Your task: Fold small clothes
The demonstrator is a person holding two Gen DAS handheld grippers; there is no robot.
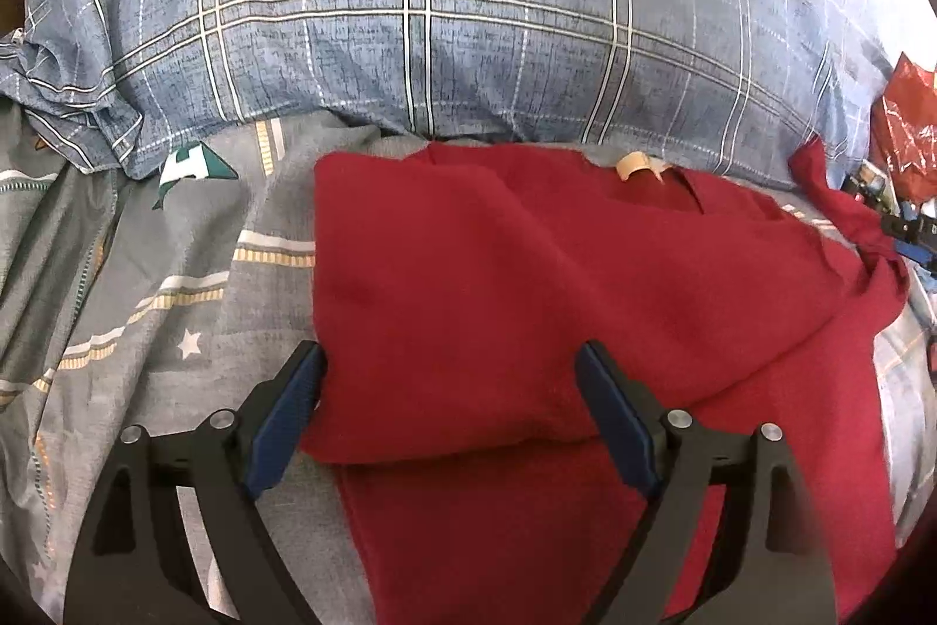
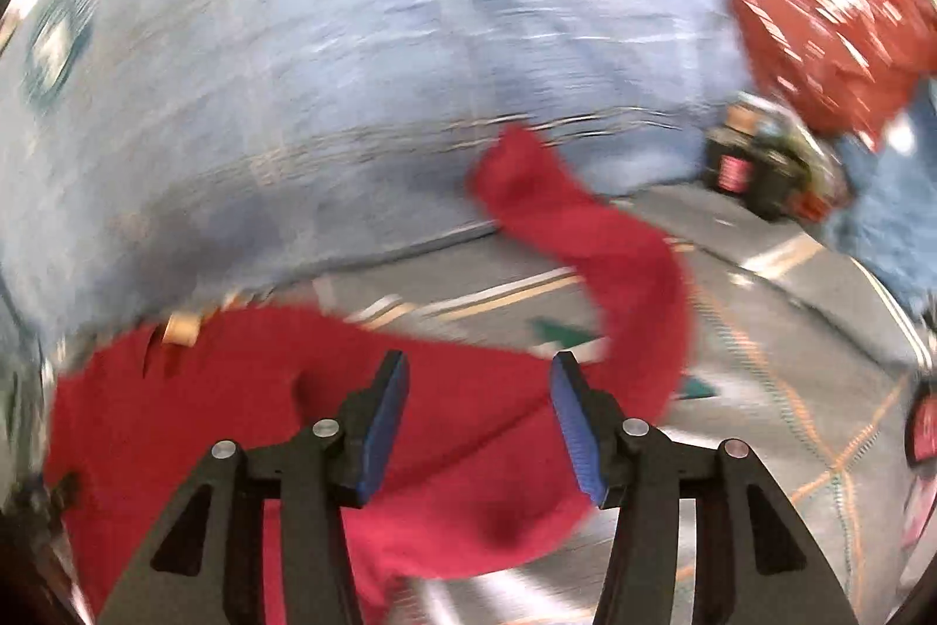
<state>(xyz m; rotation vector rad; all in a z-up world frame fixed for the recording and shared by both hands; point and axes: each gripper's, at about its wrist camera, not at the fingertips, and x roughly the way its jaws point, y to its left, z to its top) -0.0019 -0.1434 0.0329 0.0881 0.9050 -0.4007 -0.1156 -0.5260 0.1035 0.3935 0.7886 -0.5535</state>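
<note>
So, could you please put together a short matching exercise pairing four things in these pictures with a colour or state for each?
Things
1. garment
2. pillow
3. bed sheet
4. left gripper

Colour or state
A. blue with a white check pattern
B. jaws wide open above the cloth
C. grey with stripes and stars
D. dark red, one side folded over, one sleeve trailing out

Right pairs: 1-D, 2-A, 3-C, 4-B
</note>
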